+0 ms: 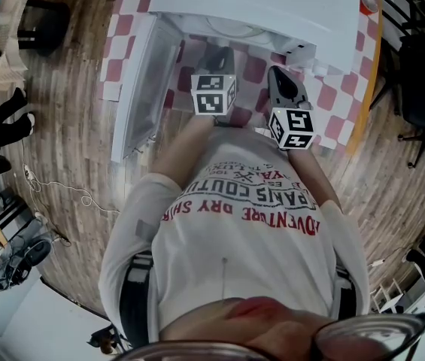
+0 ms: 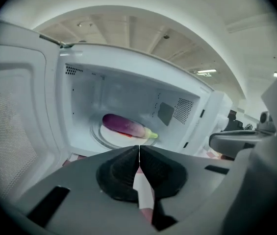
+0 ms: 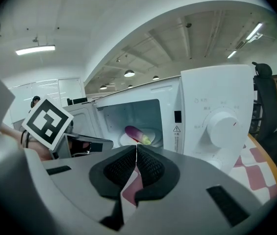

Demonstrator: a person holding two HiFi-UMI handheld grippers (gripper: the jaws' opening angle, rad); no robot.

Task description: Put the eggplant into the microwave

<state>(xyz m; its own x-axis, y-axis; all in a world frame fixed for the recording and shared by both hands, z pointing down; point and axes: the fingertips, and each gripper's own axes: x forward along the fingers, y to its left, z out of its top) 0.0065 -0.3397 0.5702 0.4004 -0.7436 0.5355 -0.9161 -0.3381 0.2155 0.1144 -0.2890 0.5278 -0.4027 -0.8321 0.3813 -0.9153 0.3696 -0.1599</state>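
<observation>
The purple eggplant [image 2: 126,126] lies on the white turntable [image 2: 110,137] inside the open white microwave [image 2: 79,97], green stem end to the right. It also shows through the opening in the right gripper view, eggplant [image 3: 137,134]. My left gripper [image 2: 138,153] hangs just outside the cavity, shut with nothing between its pads. My right gripper [image 3: 136,153] is beside it, to the right, also shut and empty, facing the microwave [image 3: 216,111] front. In the head view the left gripper [image 1: 220,60] and right gripper [image 1: 283,85] sit side by side before the microwave [image 1: 272,6].
The microwave door [image 1: 141,89] stands swung open to the left, close to my left gripper. The control dial [image 3: 221,126] is right of the opening. A pink-and-white checked cloth [image 1: 332,96] covers the table. A dark chair [image 1: 423,104] stands at the right; a cable [image 1: 54,190] lies on the wood floor.
</observation>
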